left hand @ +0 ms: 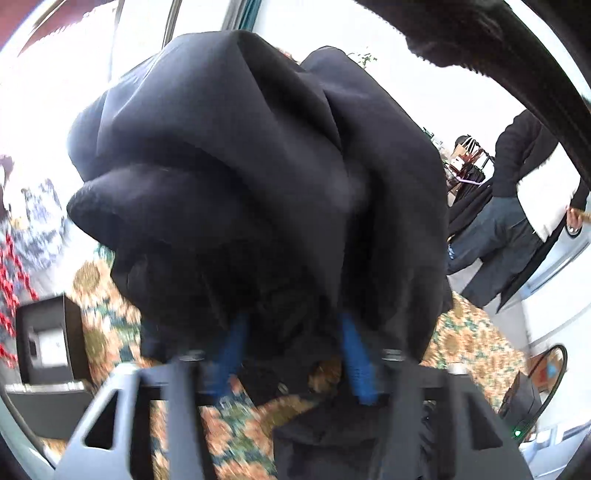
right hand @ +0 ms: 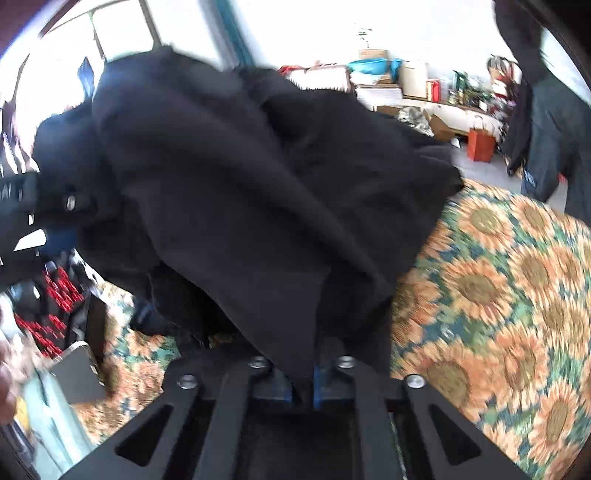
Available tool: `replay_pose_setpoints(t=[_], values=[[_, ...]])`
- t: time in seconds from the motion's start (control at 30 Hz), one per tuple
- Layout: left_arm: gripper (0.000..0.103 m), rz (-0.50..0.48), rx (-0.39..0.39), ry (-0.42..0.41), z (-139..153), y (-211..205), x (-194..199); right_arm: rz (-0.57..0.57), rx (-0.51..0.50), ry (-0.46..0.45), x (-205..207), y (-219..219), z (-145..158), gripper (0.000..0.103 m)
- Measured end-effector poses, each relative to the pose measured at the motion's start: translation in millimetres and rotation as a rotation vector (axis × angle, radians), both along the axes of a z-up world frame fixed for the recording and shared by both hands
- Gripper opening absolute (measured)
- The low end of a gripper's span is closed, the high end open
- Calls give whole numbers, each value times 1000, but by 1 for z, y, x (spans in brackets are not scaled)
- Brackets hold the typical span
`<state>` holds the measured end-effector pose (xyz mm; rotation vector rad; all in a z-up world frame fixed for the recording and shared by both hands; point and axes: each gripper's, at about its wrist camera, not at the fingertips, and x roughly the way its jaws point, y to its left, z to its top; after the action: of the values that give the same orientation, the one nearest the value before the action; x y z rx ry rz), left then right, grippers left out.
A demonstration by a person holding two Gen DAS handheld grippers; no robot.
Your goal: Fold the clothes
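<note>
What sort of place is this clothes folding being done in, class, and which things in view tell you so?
Probably a lived-in home room, not a lab. A sunflower-print cloth covers the work surface, cluttered shelves with a blue basin and boxes line the far wall, and bright windows stand behind the black garment.

One black garment [left hand: 258, 177], bunched in heavy folds, fills the middle of both wrist views. Two grippers are in the scene, the left gripper [left hand: 291, 332] and the right gripper [right hand: 303, 373], each with two blue fingers [left hand: 236, 343]. One sunflower-print cloth [right hand: 498, 295] lies beneath. One person in dark clothes [left hand: 517, 206] stands at the far right.
</note>
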<state>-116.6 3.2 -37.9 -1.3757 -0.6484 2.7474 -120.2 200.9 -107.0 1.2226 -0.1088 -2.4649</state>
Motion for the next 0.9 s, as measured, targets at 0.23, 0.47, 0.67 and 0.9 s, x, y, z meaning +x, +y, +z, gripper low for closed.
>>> replay_pose_setpoints(t=[0.23, 0.47, 0.67, 0.9], values=[[80, -49, 98, -66, 0, 25, 7, 35, 131, 140, 77, 38, 19, 3], [80, -102, 153, -139, 0, 17, 44, -6, 202, 144, 119, 66, 13, 3], [79, -191, 194, -210, 0, 6, 73, -93, 217, 122, 122, 91, 16, 3], [78, -251, 186, -253, -15, 20, 88, -206, 269, 185, 126, 132, 36, 4]])
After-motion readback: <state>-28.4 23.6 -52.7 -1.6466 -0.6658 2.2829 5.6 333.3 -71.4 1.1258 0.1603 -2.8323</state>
